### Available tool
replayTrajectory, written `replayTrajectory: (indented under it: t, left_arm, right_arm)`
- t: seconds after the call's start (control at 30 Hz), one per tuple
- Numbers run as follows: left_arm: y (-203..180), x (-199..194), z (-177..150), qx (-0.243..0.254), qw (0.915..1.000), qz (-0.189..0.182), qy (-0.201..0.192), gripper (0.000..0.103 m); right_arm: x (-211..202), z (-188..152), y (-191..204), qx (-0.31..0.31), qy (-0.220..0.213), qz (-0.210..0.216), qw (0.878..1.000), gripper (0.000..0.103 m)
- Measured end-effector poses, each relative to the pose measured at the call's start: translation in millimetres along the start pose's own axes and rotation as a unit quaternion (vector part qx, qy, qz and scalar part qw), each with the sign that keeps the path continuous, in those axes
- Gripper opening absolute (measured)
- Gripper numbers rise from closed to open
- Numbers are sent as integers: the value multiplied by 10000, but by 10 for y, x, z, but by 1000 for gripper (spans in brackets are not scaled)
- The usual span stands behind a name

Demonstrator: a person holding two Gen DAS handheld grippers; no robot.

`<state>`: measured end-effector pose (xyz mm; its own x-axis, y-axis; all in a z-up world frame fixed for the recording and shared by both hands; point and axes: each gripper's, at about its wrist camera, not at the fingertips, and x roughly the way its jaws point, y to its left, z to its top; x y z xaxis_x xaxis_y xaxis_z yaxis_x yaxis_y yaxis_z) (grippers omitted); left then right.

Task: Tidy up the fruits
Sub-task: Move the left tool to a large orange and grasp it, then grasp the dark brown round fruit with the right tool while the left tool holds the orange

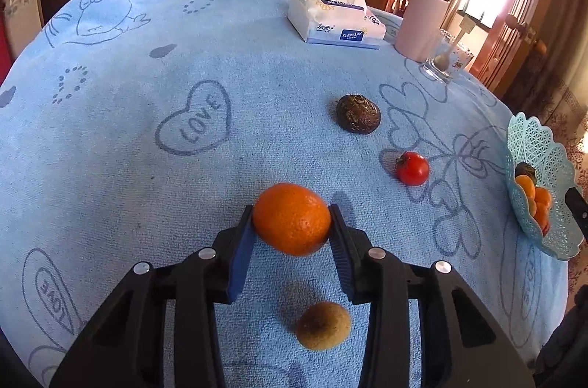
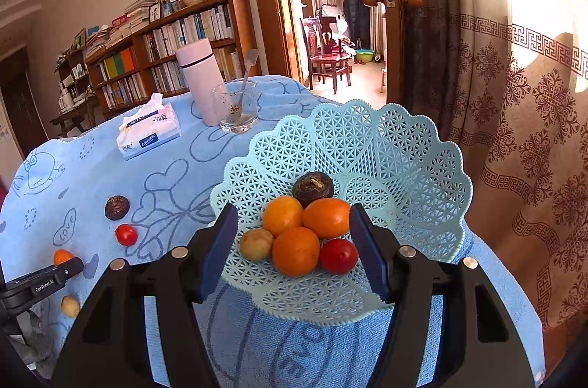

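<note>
An orange (image 1: 292, 219) sits on the blue towel between the blue pads of my left gripper (image 1: 292, 211), and both pads press its sides. Close under the gripper lies a small tan fruit (image 1: 323, 325). Farther off are a red tomato (image 1: 412, 168) and a dark brown round fruit (image 1: 358, 114). The pale blue lattice basket (image 2: 367, 138) at the table's right edge holds three oranges, a tomato (image 2: 339, 255), a tan fruit (image 2: 256, 244) and a dark fruit (image 2: 313, 189). My right gripper (image 2: 294, 209) hangs open over the basket's near side, touching nothing.
At the far side of the towel-covered table stand a tissue pack (image 1: 336, 18), a pink flask (image 1: 424, 17) and a glass with a spoon (image 1: 443, 61). The basket overhangs the right table edge, near a curtain (image 2: 514, 130) and an open door.
</note>
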<state>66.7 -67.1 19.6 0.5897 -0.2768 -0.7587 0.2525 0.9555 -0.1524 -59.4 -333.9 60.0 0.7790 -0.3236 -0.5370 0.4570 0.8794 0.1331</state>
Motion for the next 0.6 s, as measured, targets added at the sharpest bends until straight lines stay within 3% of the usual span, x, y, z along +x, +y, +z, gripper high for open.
replayTrajectory:
  t: [0.27, 0.47, 0.6]
  left_arm:
    - [104, -195, 35, 36, 9994, 179, -290, 40]
    - [197, -239, 16, -35, 9992, 174, -346, 40]
    - [253, -241, 12, -124, 9992, 125, -372, 40]
  right_arm:
    - [7, -12, 257, -292, 145, 433, 9985, 65]
    - [179, 131, 612, -488, 679, 1190, 9894, 73]
    - [299, 139, 952, -755, 883, 1434, 9828, 73]
